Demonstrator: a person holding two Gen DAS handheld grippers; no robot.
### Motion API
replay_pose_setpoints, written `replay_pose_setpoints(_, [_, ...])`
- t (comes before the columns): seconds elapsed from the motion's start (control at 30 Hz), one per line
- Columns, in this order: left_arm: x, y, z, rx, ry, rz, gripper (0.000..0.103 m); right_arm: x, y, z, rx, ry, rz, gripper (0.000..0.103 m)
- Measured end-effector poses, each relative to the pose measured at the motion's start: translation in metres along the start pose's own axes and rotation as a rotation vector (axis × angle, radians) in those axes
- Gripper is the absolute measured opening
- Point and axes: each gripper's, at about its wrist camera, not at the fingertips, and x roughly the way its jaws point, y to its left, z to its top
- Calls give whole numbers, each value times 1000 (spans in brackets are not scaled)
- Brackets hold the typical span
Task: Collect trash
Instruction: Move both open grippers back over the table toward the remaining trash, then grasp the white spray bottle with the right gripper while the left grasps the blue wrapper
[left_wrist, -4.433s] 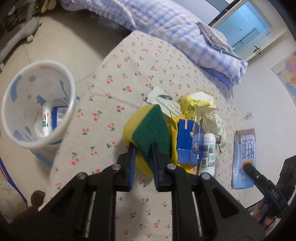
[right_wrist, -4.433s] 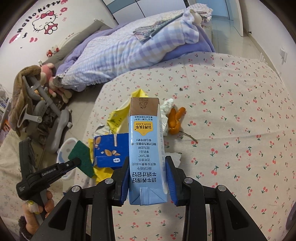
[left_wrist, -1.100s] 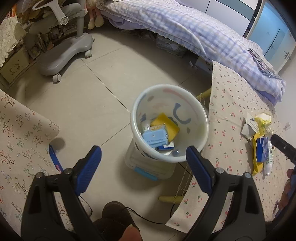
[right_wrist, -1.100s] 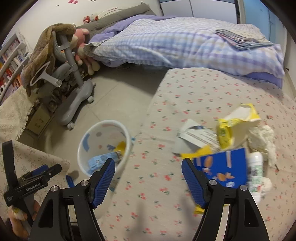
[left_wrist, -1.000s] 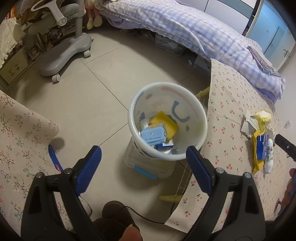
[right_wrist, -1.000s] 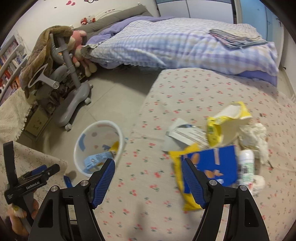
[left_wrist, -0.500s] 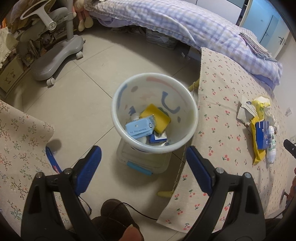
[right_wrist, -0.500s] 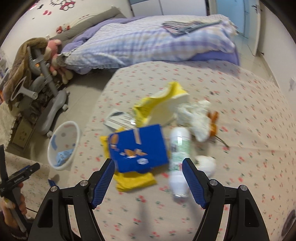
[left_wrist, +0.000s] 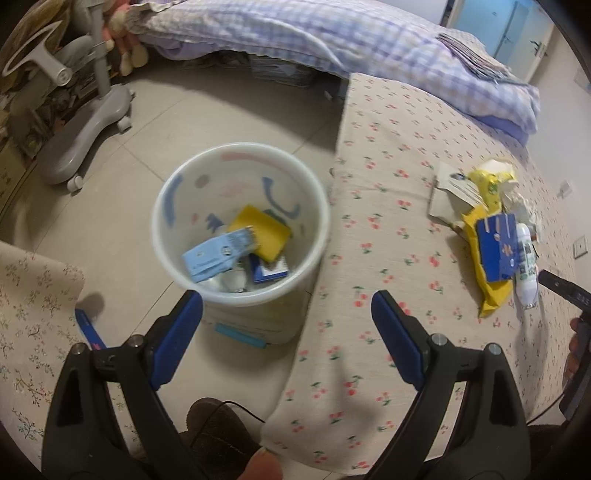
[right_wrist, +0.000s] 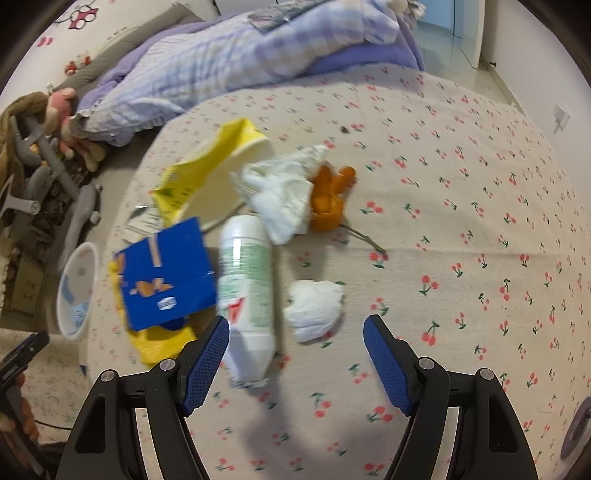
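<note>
**Around the edges of my two views**

I see a table under a cherry-print cloth (left_wrist: 373, 206), and beyond it a bed with a purple checked quilt (left_wrist: 295, 33). A folded cloth (left_wrist: 469, 48) lies on the quilt near its far end. On the tiled floor (left_wrist: 155, 122) stands a grey chair base (left_wrist: 88, 122) on castors, with soft toys (right_wrist: 70, 125) heaped behind it. A floral-print cloth (left_wrist: 33, 306) fills my lower left corner. A wall socket (right_wrist: 559, 114) sits at the right.
</note>
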Motion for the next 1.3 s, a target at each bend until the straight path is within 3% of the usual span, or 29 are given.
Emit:
replay_pose_setpoints(0.17, [4, -21, 2, 41, 14, -13, 92, 5, -3, 6, 3, 8, 15, 74])
replay_pose_setpoints(0.3, [6, -35, 5, 66, 25, -22, 92, 5, 1, 11, -2, 14, 53, 55])
replay_pose_setpoints(0.37, [5, -44, 6, 88, 24, -33, 92, 4, 5, 12, -15, 15, 61, 51])
replay_pose_setpoints(0.67, [1, -92, 13, 206, 8, -65, 92, 8, 31, 9, -73, 30, 97, 45])
replay_pose_setpoints(0.83, [7, -122, 15, 288, 14, -84, 92, 35, 30, 2, -69, 125, 108, 39])
replay_pose_setpoints(1.13, [3, -196, 16, 586, -46, -101, 92, -16, 1, -1, -12, 13, 182, 38])
replay_pose_setpoints(1.3, [5, -233, 14, 794, -109, -40, 92, -28, -27, -8, 14, -17, 168, 38])
